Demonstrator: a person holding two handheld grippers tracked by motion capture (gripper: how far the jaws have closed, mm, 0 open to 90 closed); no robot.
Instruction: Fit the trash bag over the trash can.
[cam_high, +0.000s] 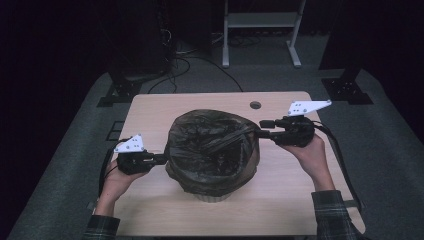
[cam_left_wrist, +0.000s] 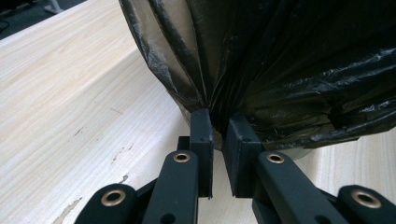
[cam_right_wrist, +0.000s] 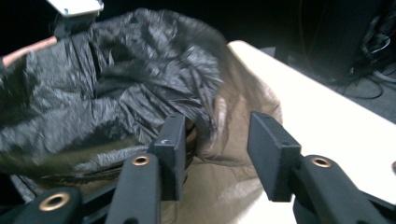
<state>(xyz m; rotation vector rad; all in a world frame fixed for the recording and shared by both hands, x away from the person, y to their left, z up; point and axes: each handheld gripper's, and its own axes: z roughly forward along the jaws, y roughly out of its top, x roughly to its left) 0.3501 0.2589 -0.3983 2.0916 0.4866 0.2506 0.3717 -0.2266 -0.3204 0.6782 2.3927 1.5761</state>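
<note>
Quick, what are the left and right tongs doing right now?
Left tongs: nearly closed, pinching a fold of the black bin bag.
Right tongs: open, bag film between them, not gripped.

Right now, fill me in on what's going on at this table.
A person is fitting a black bin bag over a small bin on the wooden table, with a gripper in each hand. The left gripper pinches a gather of the bag's film at the bin's side, its jaws nearly closed on it. The right gripper is at the opposite rim, jaws apart, with loose film lying between them but not clamped.
</note>
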